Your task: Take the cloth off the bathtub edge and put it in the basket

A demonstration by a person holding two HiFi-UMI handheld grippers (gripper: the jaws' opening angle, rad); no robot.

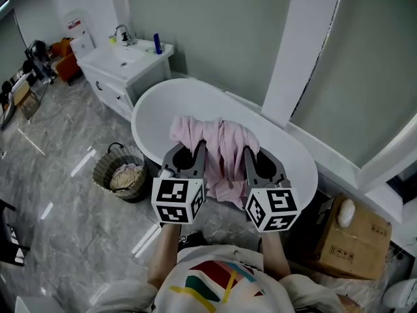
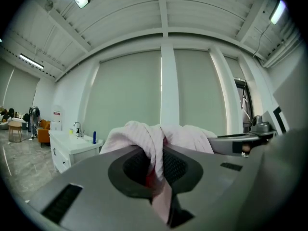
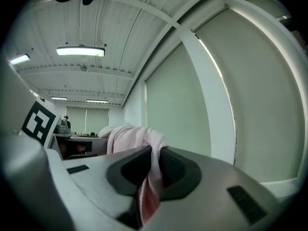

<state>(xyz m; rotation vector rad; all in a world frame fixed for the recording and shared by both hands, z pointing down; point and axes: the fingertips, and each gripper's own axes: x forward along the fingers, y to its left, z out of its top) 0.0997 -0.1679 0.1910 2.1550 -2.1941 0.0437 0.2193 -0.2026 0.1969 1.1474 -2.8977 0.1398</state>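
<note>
A pink cloth (image 1: 220,150) hangs between my two grippers, lifted above the white bathtub (image 1: 171,103). My left gripper (image 1: 197,150) is shut on the cloth's left part; in the left gripper view the pink cloth (image 2: 159,143) is pinched between the dark pads. My right gripper (image 1: 249,155) is shut on its right part, and the right gripper view shows the cloth (image 3: 149,170) squeezed between its pads. The woven basket (image 1: 121,173) stands on the floor left of the tub, with pale fabric inside it.
A white vanity (image 1: 124,67) with a tap and a blue bottle stands at the back left. A cardboard box (image 1: 352,237) sits on the floor at the right. A white pillar (image 1: 300,51) and window blinds rise behind the tub. Grey marble floor (image 1: 58,194) spreads left.
</note>
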